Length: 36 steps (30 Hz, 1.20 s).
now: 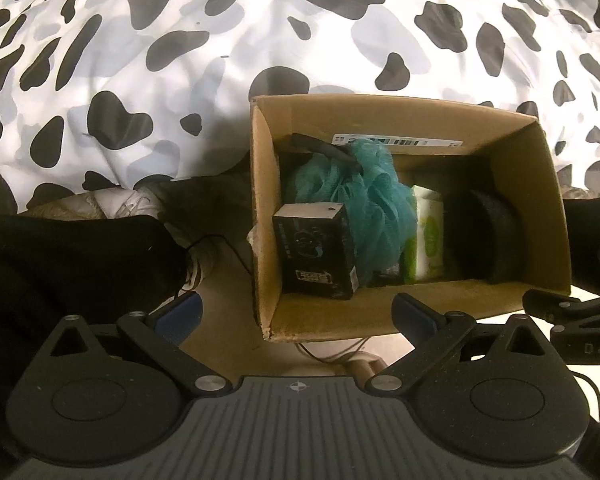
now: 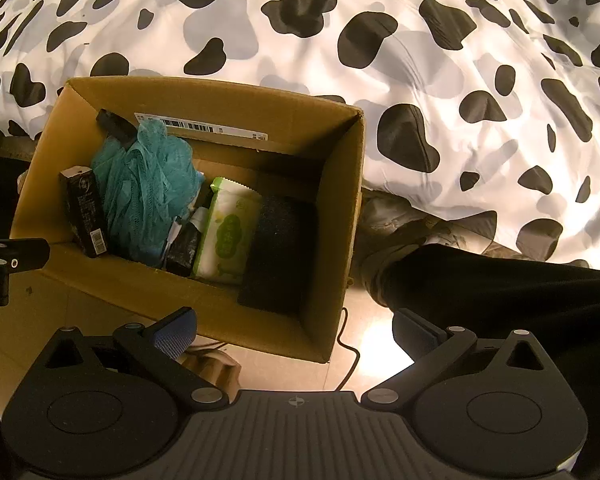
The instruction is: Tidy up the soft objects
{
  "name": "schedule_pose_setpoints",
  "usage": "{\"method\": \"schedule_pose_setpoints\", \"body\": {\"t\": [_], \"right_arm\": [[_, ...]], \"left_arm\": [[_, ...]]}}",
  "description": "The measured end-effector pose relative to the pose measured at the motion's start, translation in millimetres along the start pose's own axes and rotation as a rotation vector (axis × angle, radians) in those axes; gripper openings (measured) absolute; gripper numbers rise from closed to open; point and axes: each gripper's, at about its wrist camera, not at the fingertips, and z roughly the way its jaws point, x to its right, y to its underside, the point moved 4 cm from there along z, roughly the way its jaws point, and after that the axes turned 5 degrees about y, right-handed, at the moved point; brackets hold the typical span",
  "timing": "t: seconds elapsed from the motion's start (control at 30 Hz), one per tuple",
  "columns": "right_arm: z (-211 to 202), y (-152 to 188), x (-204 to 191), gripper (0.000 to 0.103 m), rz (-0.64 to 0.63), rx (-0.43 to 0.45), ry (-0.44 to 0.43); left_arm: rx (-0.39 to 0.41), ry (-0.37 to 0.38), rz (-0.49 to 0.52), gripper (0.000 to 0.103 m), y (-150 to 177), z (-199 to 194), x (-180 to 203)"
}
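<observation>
Open cardboard box [image 1: 532, 184] sits on the floor against a cow-print bedspread [image 1: 180, 60], both grippers above its near edge. Left gripper [image 1: 298, 314] spread wide, nothing between the fingers; right gripper [image 2: 296, 330] likewise wide and empty. Soft things are all inside the box: teal mesh bath pouf [image 1: 364, 196] at the 9 o'clock end, green-and-white wipes pack [image 1: 430, 236] centre, dark sponge block [image 1: 496, 236] toward 3 o'clock, black carton [image 1: 314, 252] upright at the near-left corner just beside the pouf. Left view sees the carton front-on and the sponge as a thick rounded slab standing on edge; the box bottom between pouf and wipes is hidden there. Right view looks in more steeply: it shows a small white tube and a dark wrapped item [image 2: 182, 250] wedged between pouf and wipes, and the sponge's rough flat face. A barcode label strip [image 2: 204, 128] on the far inner wall and a black object [image 2: 114, 124] poking up behind the pouf show in both. Right view alone shows a dark trouser leg and shoe [image 2: 384, 276] at 3 o'clock of the box; left view shows a dark leg at 9 o'clock and the tip of the other gripper at its right edge
</observation>
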Motion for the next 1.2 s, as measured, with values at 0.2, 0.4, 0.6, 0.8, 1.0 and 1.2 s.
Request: {"method": "schedule_pose_setpoints", "body": {"t": [0.2, 0.4, 0.6, 0.8, 1.0, 1.2], "right_arm": [[0.6, 0.4, -0.2, 0.103, 0.002, -0.001, -0.001], [1.2, 0.9, -0.2, 0.103, -0.001, -0.001, -0.001], [1.2, 0.9, -0.7, 0.103, 0.002, -0.002, -0.002], [1.2, 0.6, -0.4, 0.103, 0.002, -0.001, -0.002], [1.2, 0.6, -1.3, 0.103, -0.002, -0.002, 0.003], [0.6, -0.6, 0.7, 0.103, 0.001, -0.001, 0.014]], "left_arm": [[0.001, 0.006, 0.009, 0.103, -0.1, -0.4, 1.9], [0.001, 0.009, 0.008, 0.103, -0.4, -0.9, 2.3], [0.004, 0.015, 0.011, 0.103, -0.6, -1.3, 2.3], [0.005, 0.015, 0.013, 0.103, -0.9, -1.5, 3.5], [0.004, 0.013, 0.012, 0.103, -1.1, -1.5, 4.0], [0.004, 0.014, 0.012, 0.103, -1.0, -1.7, 3.7]]}}
